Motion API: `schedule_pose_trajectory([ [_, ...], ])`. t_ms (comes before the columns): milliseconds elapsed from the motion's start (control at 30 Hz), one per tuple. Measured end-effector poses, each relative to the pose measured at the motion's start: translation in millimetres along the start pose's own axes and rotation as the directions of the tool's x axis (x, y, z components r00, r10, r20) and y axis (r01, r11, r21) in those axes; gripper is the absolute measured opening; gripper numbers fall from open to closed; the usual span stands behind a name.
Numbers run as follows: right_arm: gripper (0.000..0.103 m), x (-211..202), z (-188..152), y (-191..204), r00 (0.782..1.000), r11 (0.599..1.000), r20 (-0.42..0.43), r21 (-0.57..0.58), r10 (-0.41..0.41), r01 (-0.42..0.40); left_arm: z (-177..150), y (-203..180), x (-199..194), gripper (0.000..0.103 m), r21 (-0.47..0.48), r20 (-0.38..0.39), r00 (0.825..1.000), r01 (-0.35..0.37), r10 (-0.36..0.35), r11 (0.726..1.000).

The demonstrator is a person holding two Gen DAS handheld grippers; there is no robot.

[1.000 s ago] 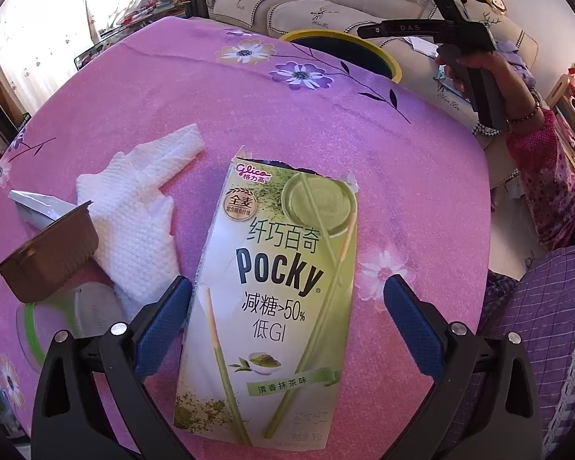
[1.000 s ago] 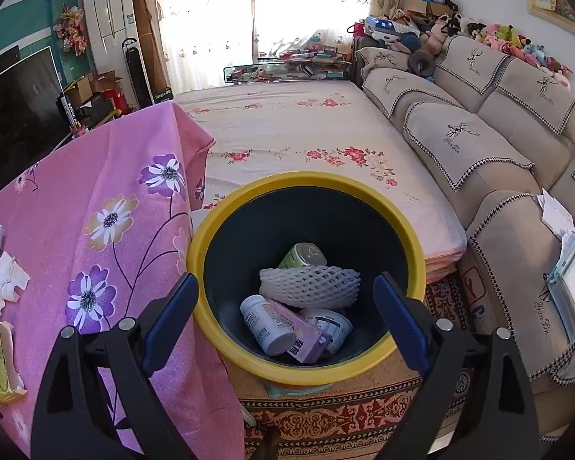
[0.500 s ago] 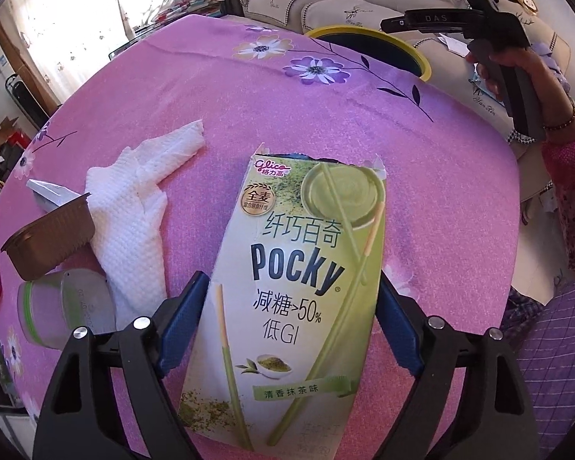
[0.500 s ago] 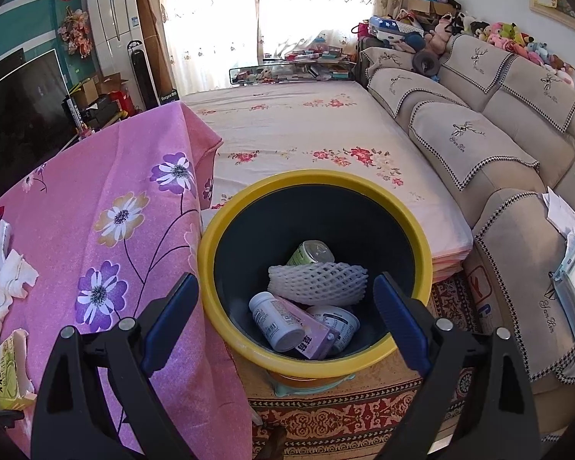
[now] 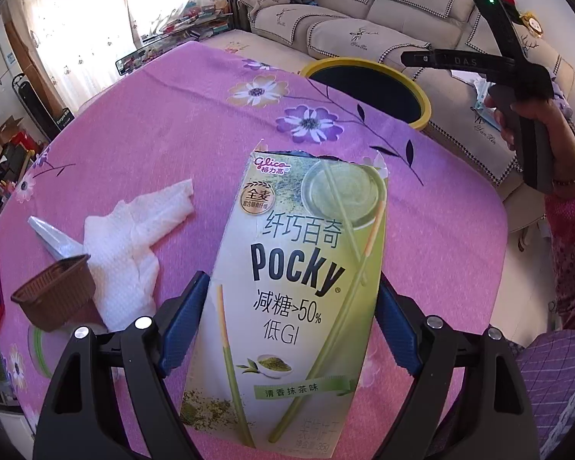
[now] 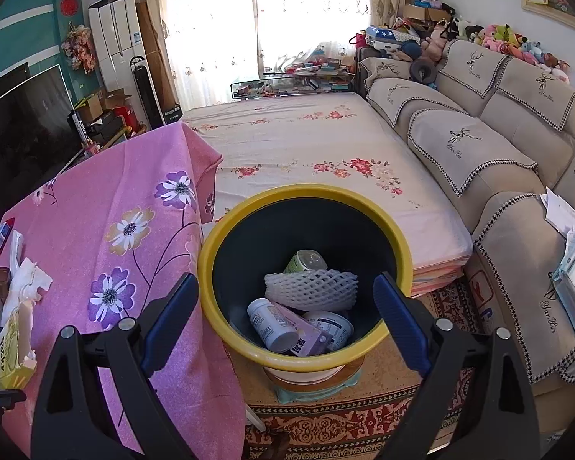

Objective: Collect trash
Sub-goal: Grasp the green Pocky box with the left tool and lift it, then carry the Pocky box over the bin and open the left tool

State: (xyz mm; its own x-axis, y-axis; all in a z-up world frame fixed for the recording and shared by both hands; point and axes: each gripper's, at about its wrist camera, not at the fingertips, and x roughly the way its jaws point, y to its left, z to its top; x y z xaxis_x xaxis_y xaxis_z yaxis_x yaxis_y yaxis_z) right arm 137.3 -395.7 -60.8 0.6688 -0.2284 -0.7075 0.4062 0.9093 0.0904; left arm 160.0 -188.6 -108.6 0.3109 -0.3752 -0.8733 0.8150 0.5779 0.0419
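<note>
**Pocky box gripped, bin partly filled**

Pocky box [image 5: 299, 299], pale green with a torn-open top, lies flat on the pink floral tablecloth [image 5: 165, 126] at the near edge of the table. The left gripper [image 5: 292, 322] has its blue pads pressed against both long sides of the box, so it appears clamped on it, though whether the box is lifted cannot be told.

Just left of the box lie a crumpled white paper towel [image 5: 130, 241], a brown plastic cup [image 5: 55, 295] tipped on its side, and a silver wrapper [image 5: 50, 235] behind the cup. These look like trash not yet collected.

Farther off, past the far edge of the table, stands a yellow-rimmed bin [image 6: 303, 280]. The right gripper [image 6: 285, 318] hovers above it with jaws wide apart and holding nothing. Inside the bin rest a white foam net [image 6: 310, 287], a white bottle [image 6: 268, 324], a can [image 6: 306, 260] and a tub.

Judging by this, the task is roughly half done: several items are binned, while the box and three table items remain.
</note>
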Motion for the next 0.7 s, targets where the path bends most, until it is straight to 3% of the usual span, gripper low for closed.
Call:
schedule_pose_trajectory([
  [300,0.088,-21,-8,-44,0.999,0.998,0.041,0.055,-0.026,0.024,65,-28,14,0.082,0.041,0.034,0.999,0.026,-0.027,0.999],
  [700,0.088,-45,-28,-117,0.992,0.986,0.054,0.128,-0.113,0.105,199,-92,84,0.082,0.058,0.103,0.99,0.088,-0.094,0.994],
])
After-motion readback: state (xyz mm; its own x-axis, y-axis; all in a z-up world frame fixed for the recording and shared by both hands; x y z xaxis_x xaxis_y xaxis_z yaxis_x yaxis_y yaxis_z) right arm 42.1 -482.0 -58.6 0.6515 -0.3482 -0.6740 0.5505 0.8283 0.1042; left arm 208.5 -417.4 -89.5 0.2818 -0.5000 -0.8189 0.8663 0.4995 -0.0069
